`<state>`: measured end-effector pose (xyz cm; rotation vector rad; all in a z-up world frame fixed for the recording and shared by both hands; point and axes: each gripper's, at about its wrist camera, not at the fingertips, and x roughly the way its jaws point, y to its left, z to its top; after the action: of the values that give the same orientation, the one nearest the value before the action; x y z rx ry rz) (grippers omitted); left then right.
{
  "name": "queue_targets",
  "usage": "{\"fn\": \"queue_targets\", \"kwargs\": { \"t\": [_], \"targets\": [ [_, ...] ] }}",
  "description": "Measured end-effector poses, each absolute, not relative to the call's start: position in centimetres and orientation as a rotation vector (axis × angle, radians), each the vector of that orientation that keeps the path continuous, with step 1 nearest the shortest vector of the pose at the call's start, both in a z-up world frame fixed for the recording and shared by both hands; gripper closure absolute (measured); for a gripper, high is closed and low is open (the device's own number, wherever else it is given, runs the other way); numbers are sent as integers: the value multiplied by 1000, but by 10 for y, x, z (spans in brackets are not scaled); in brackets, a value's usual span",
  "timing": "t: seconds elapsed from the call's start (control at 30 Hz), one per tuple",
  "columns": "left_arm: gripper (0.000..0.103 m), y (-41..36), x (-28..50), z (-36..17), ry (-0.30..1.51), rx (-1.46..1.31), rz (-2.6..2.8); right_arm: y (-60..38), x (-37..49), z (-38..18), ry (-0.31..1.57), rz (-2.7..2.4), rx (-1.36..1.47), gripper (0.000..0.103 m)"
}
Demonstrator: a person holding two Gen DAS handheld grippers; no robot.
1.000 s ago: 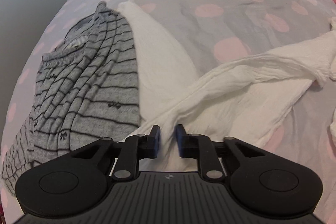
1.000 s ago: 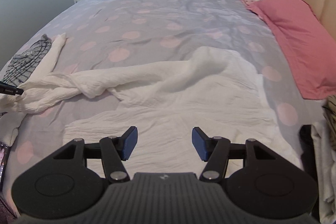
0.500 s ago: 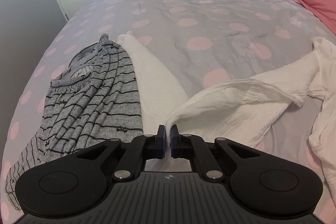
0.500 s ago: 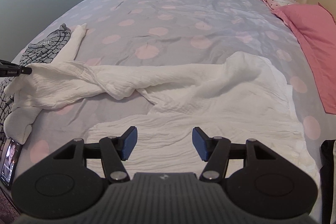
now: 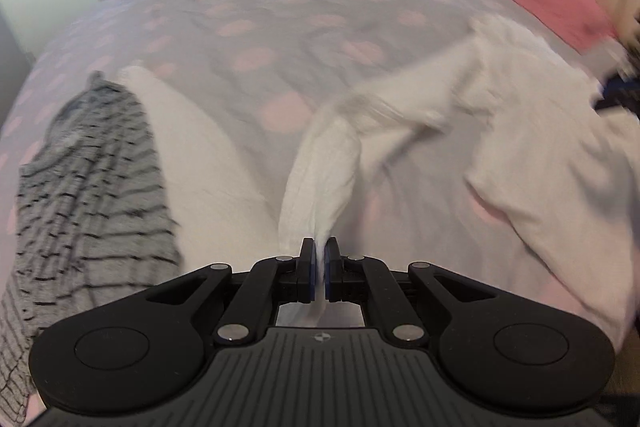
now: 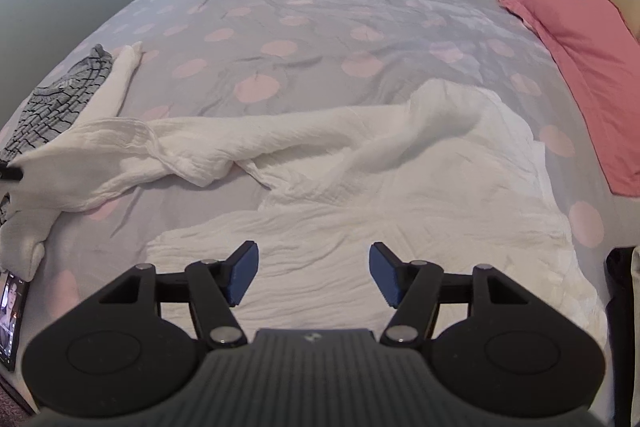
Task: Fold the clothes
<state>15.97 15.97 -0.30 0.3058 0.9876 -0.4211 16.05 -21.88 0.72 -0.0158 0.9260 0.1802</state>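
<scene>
A long white garment lies crumpled across the near part of the bed. One twisted end of it runs up into my left gripper, which is shut on the fabric and holds it lifted off the cover. That gripper's tip shows at the left edge of the right wrist view. My right gripper hovers over the garment's wide flat part; its jaws are opening and its pads press on nothing.
A grey striped top and a white folded piece lie at the left of the bed. Pink pillows line the right side. A phone rests at the near left corner. The grey, pink-dotted cover stretches beyond.
My left gripper closed on the white garment's end, then lifted it and swung right, so the fabric now hangs taut from the jaws. The right gripper's jaws stand slightly wider.
</scene>
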Motion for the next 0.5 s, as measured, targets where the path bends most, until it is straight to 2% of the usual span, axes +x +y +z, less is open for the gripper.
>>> {"fn": "queue_targets", "kwargs": {
  "t": [0.27, 0.4, 0.5],
  "targets": [
    [98, 128, 123, -41, 1138, 419, -627, -214, 159, 3, 940, 190, -16, 36],
    [82, 132, 120, -40, 1141, 405, -644, -209, 158, 8, 923, 204, -24, 33],
    [71, 146, 128, -27, 1100, 295, -608, -208, 157, 9, 919, 206, -27, 31]
  ]
}}
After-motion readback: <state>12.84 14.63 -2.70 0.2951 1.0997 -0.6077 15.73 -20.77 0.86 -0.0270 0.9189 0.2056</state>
